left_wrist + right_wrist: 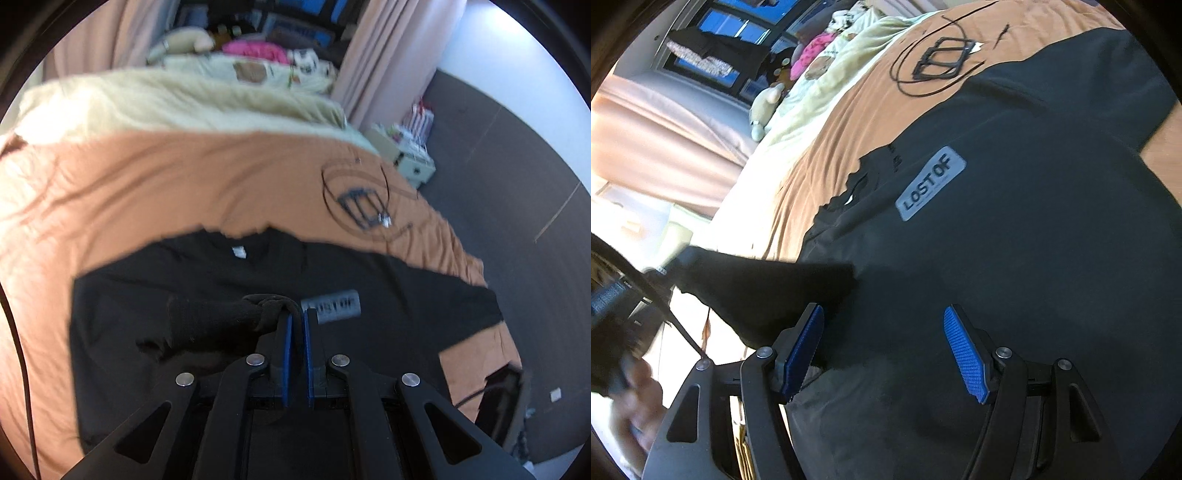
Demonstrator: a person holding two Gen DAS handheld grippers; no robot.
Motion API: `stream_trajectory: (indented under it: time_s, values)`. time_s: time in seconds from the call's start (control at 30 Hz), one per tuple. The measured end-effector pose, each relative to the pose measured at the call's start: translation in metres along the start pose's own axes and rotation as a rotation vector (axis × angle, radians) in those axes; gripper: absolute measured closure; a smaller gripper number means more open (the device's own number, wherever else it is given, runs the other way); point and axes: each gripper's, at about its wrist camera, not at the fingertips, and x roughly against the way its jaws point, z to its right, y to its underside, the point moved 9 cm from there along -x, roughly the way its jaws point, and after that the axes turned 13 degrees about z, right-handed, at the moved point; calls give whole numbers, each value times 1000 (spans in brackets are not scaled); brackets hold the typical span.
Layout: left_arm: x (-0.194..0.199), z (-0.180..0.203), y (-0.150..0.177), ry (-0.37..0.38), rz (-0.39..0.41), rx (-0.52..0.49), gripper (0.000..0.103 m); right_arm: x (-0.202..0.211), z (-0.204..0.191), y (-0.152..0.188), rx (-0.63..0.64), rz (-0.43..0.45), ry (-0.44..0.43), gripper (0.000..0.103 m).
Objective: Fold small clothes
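Black knit sock (210, 317) hangs pinched in the left gripper (297, 332) over the black shirt (388, 291) on the orange bedspread (147, 184), while in the right view we find the right gripper (886, 350) spread above that shirt, so we judge the fold barely begun, needing the sock laid flat.

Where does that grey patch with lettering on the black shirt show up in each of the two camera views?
Left wrist view: the grey patch sits low centre, just right of the left tool's tips, blurred.
Right wrist view: the grey patch sits above centre, tilted, reading "LOST OF".
Shared landmark: the black line drawing on the orange sheet.
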Motion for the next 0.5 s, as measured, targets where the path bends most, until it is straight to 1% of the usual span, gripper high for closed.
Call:
stream_trajectory:
  time_s: [0.03, 0.07, 0.1, 0.13, 0.17, 0.2, 0.27, 0.33, 0.4, 0.5]
  values:
    - [-7, 2, 8, 14, -39, -2, 92, 1, 2, -2, -2, 2, 4, 37]
    - [-13, 6, 19, 34, -87, -10, 82, 3, 4, -3, -5, 5, 7, 37]
    - [-16, 9, 26, 43, -115, -19, 69, 4, 6, -5, -11, 8, 12, 37]
    - [-17, 10, 33, 44, -133, -35, 61, 6, 9, -7, -17, 13, 15, 37]
    - [-15, 9, 36, 39, -138, -51, 45, 8, 11, -10, -23, 21, 21, 37]
    - [-11, 8, 38, 35, -136, -64, 33, 11, 13, -12, -27, 30, 24, 37]
    - [-1, 6, 40, 40, -125, -67, 25, 16, 15, -15, -33, 41, 25, 37]
    - [14, -1, 41, 47, -118, -45, 24, 21, 16, -17, -37, 52, 22, 37]
    - [28, -10, 43, 39, -112, -30, 24, 26, 15, -19, -36, 58, 13, 37]
    - [50, -31, 49, -15, -106, -35, 24, 28, 10, -16, -5, 42, 4, 37]
